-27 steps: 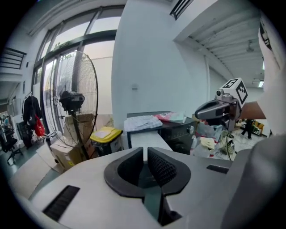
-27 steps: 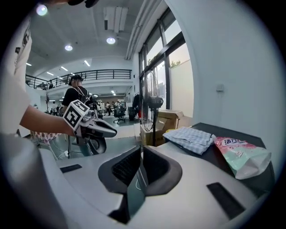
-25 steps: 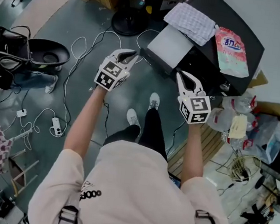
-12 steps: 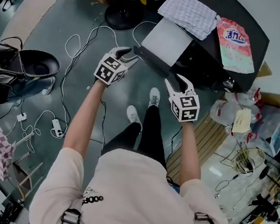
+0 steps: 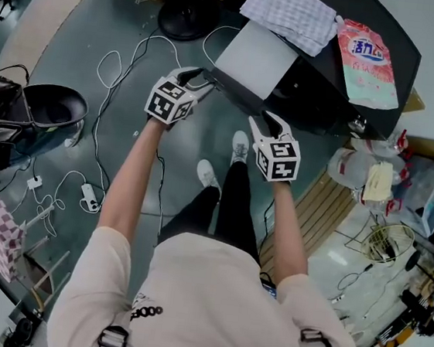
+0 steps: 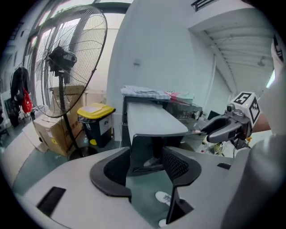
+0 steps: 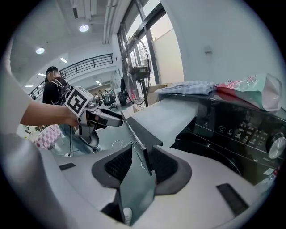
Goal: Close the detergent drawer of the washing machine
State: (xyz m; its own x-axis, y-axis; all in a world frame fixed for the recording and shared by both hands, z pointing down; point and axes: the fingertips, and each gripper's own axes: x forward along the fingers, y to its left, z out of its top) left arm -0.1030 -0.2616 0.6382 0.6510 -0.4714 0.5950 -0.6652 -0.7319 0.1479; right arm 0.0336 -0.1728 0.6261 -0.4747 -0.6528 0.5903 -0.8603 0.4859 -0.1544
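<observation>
The long grey detergent drawer (image 5: 255, 56) is seen pulled far out of the front of the black washing machine (image 5: 323, 95), on whose top a checked cloth (image 5: 290, 14) and a pink detergent pouch (image 5: 367, 61) are laid. Compared with a second ago, when both tools were held higher and short of the drawer with their jaws together, they have been lowered to its front panel. The left tool (image 5: 199, 77) is now placed at the panel's left corner and the right tool (image 5: 266, 120) at its right corner. The left tool's jaws have just been opening and are spread apart, with the panel framed between them but not pressed. The right tool's jaws were opened as well and have just been drawn in slightly. They are still apart, with the thin panel edge standing between them and not clamped. The drawer is no further in than before.
</observation>
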